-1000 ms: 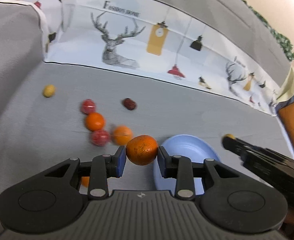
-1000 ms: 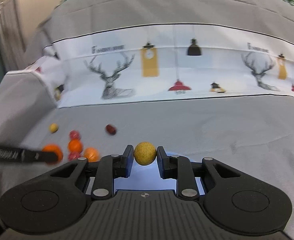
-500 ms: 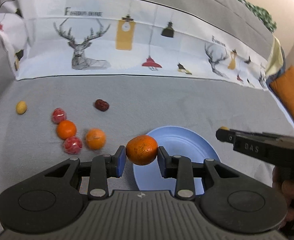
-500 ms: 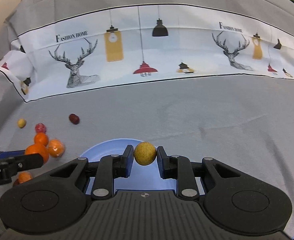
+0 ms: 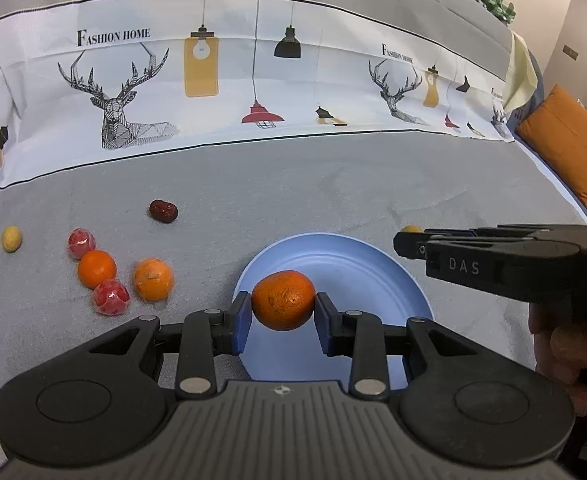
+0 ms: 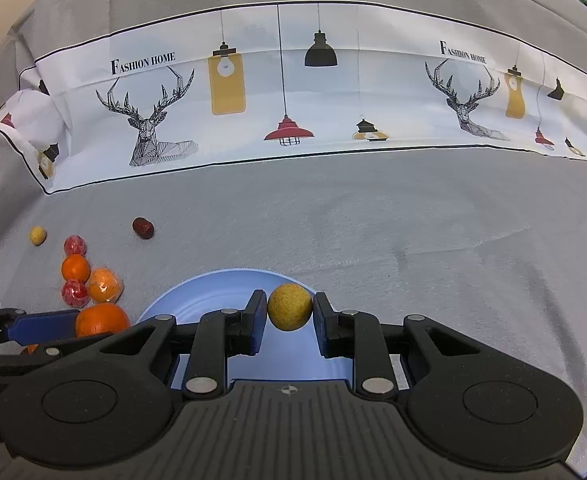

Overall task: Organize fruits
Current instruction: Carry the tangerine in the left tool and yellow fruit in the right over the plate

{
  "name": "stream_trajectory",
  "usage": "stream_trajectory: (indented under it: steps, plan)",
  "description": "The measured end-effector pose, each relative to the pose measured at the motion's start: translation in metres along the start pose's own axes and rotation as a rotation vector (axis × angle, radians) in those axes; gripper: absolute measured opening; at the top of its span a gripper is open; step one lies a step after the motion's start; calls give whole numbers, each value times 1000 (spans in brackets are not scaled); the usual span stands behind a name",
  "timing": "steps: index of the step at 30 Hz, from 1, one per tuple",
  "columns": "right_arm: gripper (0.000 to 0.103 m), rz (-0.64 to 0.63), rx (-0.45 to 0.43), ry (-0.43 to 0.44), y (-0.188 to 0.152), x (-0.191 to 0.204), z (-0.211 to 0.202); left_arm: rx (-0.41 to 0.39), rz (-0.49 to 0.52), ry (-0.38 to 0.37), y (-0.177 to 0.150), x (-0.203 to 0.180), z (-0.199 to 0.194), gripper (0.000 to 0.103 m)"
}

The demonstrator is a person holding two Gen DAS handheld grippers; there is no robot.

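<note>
My left gripper (image 5: 283, 312) is shut on an orange tangerine (image 5: 283, 300) and holds it over the near left part of the blue plate (image 5: 345, 256). My right gripper (image 6: 287, 312) is shut on a small yellow fruit (image 6: 289, 306) over the far rim of the blue plate (image 6: 197, 304). The right gripper also shows side-on in the left wrist view (image 5: 409, 240), above the plate's right edge. The tangerine also shows in the right wrist view (image 6: 101, 319).
On the grey cloth left of the plate lie two oranges (image 5: 97, 269) (image 5: 153, 279), two red wrapped fruits (image 5: 80, 242) (image 5: 111, 297), a dark red date (image 5: 163, 211) and a small yellow fruit (image 5: 11, 238). An orange cushion (image 5: 565, 148) is at far right.
Both grippers have moved over the blue plate with their fruits still held. The left one swung right, away from the loose fruits.
</note>
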State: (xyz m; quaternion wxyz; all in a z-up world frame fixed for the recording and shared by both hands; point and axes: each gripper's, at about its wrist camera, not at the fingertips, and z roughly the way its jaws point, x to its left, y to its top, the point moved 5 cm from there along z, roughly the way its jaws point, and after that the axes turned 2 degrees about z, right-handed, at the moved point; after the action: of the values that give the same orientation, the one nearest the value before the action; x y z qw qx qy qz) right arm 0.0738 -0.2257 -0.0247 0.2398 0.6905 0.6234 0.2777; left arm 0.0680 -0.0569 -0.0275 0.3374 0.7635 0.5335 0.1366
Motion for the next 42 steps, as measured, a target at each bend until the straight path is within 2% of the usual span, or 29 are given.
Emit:
stream_trajectory:
  steps: [42]
  plan:
    - [26, -11, 22, -3, -2, -1, 5, 10, 31, -10, 0, -6, 3, 37]
